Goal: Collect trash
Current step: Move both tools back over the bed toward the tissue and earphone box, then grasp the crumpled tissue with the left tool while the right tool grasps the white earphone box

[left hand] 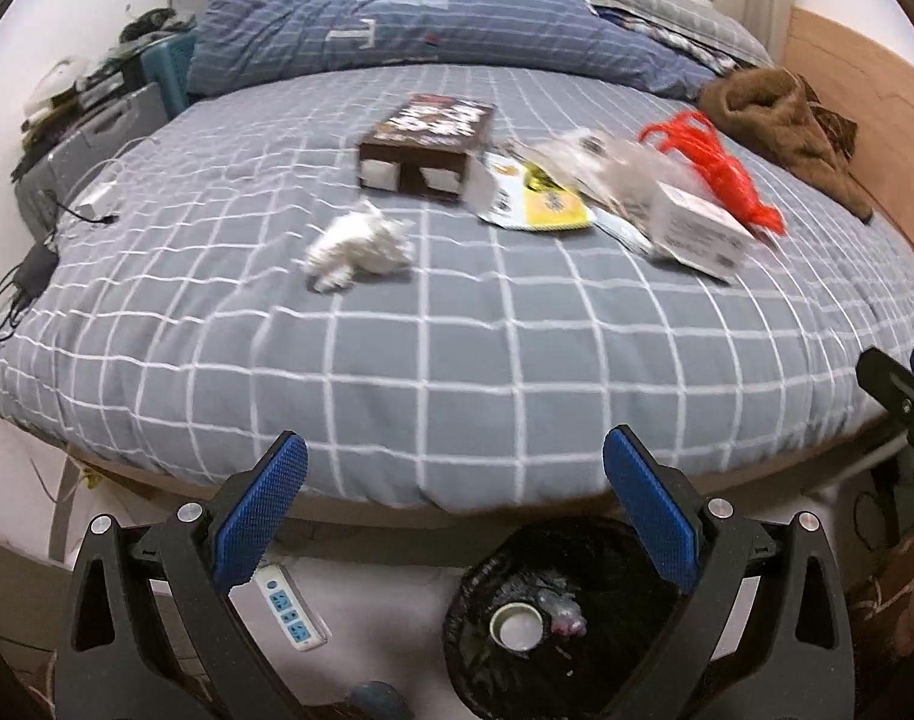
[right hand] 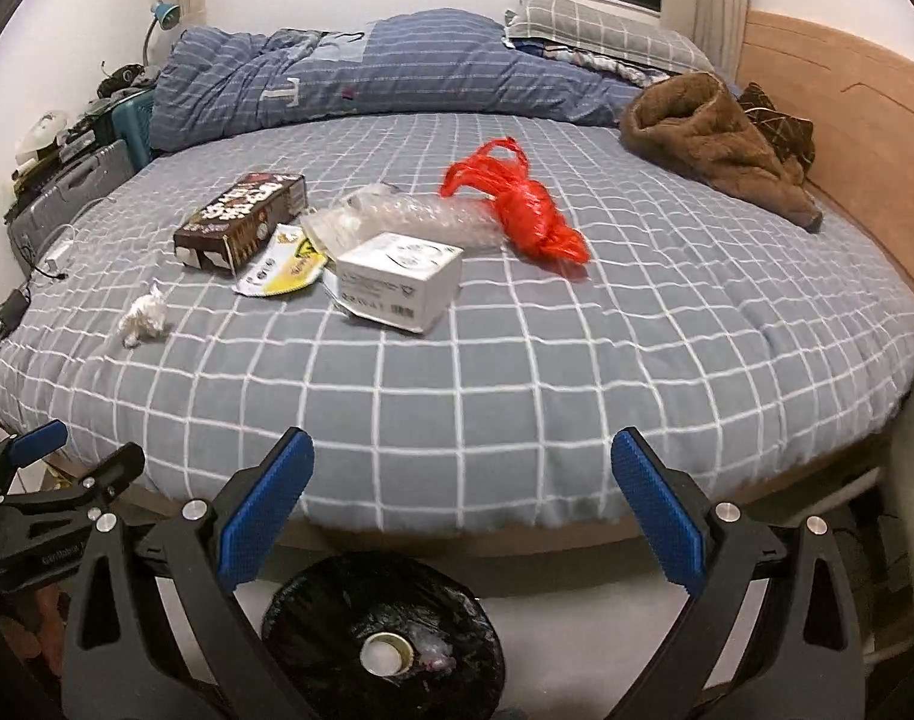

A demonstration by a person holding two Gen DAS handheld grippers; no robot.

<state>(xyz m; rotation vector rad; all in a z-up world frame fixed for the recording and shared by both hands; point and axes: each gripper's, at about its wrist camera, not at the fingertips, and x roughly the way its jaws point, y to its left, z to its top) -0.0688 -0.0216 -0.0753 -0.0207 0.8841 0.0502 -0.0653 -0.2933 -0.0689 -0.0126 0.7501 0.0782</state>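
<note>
Right wrist view has the right gripper [right hand: 461,495] hanging over the foot of the bed [right hand: 517,408], fingers [right hand: 264,516] spread wide with nothing between them. Trash sits mid-bed, well ahead of the fingers: a white box [right hand: 399,279] tipped on its side, a brown box [right hand: 240,219] with its long axis running away toward the blue duvet [right hand: 384,72], a yellow wrapper [right hand: 282,267] between them, clear bubble wrap [right hand: 408,216], a red plastic bag [right hand: 520,207] stretched diagonally, and a crumpled tissue [right hand: 144,315] off left. Left gripper [left hand: 455,495] is also spread and empty. A black-lined bin [right hand: 384,636] sits on the floor below, cup inside.
</note>
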